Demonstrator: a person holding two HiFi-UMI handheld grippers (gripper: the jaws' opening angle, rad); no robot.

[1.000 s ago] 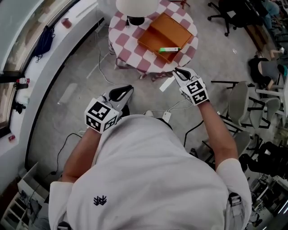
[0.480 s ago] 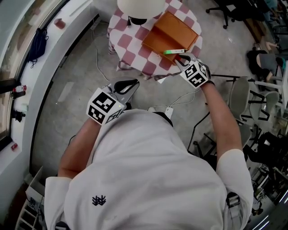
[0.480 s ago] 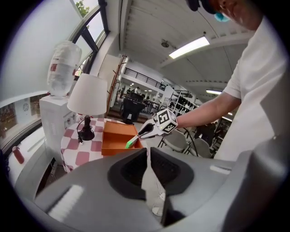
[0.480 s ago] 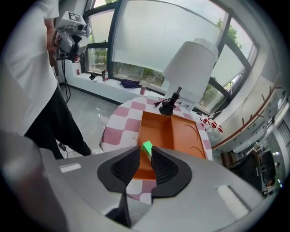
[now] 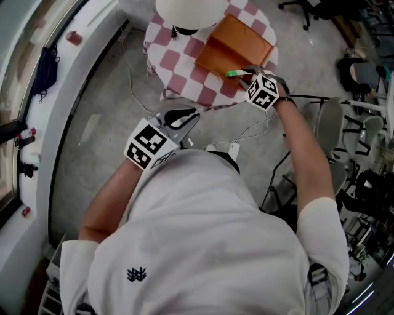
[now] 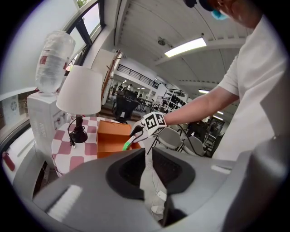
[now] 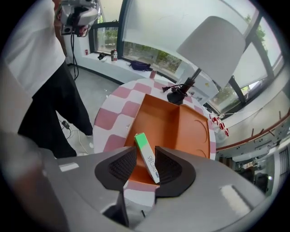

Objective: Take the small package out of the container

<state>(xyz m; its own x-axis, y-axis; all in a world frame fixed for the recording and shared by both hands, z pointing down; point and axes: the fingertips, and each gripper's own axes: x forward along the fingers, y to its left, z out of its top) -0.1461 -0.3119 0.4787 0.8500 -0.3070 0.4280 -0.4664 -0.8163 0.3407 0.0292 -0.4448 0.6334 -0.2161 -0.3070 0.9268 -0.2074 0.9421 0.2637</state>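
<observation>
An open orange box [image 5: 234, 43] lies on a round table with a red and white checked cloth [image 5: 178, 61]. A small white package with a green end [image 5: 237, 72] leans on the box's near wall. My right gripper [image 5: 249, 71] points steeply down over it. Its jaws have just been opening, and in the right gripper view the package [image 7: 146, 154] stands between them with a gap on the left side, over the orange box [image 7: 181, 127]. My left gripper [image 5: 188, 117] hangs short of the table, jaws close together on nothing; the left gripper view shows the right gripper [image 6: 136, 131] at the package [image 6: 128, 144].
A white-shaded lamp [image 5: 184, 9] with a black base [image 7: 179, 96] stands behind the box. A water dispenser [image 6: 45, 113] sits left of the table. Office chairs [image 5: 332, 129] crowd the right side, and cables with a power strip [image 5: 234, 147] lie on the floor.
My right gripper has travelled from the floor side up to the box's near edge, tipped downward, and its jaws have spread around the package. My left gripper has drifted toward the table.
</observation>
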